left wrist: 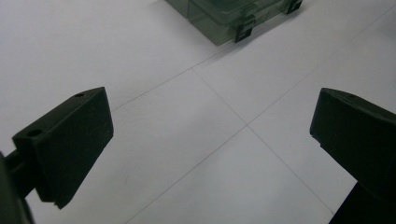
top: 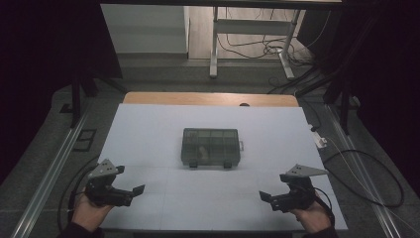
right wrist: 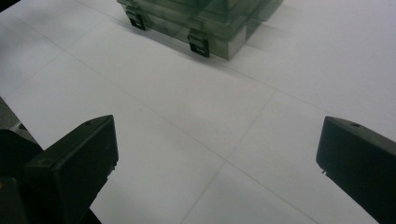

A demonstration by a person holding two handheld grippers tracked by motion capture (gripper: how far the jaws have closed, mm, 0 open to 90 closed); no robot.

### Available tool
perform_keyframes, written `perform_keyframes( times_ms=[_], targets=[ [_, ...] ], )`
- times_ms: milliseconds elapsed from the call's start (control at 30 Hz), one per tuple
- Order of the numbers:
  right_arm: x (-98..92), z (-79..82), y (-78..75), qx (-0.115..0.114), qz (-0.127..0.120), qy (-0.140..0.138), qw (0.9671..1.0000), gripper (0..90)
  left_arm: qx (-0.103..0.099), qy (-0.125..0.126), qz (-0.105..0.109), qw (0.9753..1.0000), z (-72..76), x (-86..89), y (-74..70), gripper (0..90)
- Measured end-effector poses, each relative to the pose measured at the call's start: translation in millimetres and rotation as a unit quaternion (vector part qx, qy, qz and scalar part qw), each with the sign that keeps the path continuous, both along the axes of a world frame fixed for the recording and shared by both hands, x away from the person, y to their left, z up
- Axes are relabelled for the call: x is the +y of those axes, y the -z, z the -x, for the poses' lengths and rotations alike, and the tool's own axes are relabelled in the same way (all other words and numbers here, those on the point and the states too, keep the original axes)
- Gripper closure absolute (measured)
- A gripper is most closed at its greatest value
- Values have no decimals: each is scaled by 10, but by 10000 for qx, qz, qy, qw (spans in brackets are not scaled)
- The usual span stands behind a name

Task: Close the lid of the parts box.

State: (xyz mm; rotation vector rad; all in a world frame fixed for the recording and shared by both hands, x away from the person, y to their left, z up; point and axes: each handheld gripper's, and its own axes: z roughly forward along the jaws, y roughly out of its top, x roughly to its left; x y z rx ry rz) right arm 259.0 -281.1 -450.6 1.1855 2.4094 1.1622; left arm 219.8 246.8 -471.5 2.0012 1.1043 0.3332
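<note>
The translucent green compartment box (top: 212,148) sits shut near the middle of your white table (top: 148,129), its long side running across your view, with two dark latches (right wrist: 200,48) on the edge facing you and a small handle on its right end. Something pale lies inside near the front, too blurred to name. Bare white surface surrounds the box on all sides, and thin seam lines cross the sheet between it and you. Your left gripper (top: 130,192) rests near the front left corner, well apart from the box, its jaws spread wide with nothing between them. Your right gripper (top: 271,198) sits near the front right corner, likewise released and empty, also well clear of the box. In the right gripper view the table's left edge shows close beside the left jaw. Beyond the far edge runs a wooden strip (top: 208,99), then floor with cables (top: 356,168).
</note>
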Motion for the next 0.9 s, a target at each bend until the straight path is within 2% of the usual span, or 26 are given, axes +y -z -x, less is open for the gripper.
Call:
perform_keyframes(
  times_ms=[200, 533, 633, 800, 900],
  targets=[
    [-136, 109, -11, 22, -7, 239, 9997, 0, -26, -153, 11, 9999, 114, 84, -3, 0],
    [-253, 263, -4, 88, 68, 408, 9991, 0, 17, -352, -84, 9993, 264, 169, -17, 0],
    [-288, 323, -22, 22, 113, 543, 9985, 0, 4, -415, -185, 9990, 324, 182, -29, 0],
    [-300, 345, -23, 6, 168, 639, 9978, 0, 13, -436, -195, 9989, 335, 184, -27, 0],
    [-279, 338, -12, 18, 294, 582, 9979, 0, 32, -435, -161, 9989, 324, 182, -28, 0]
  ],
)
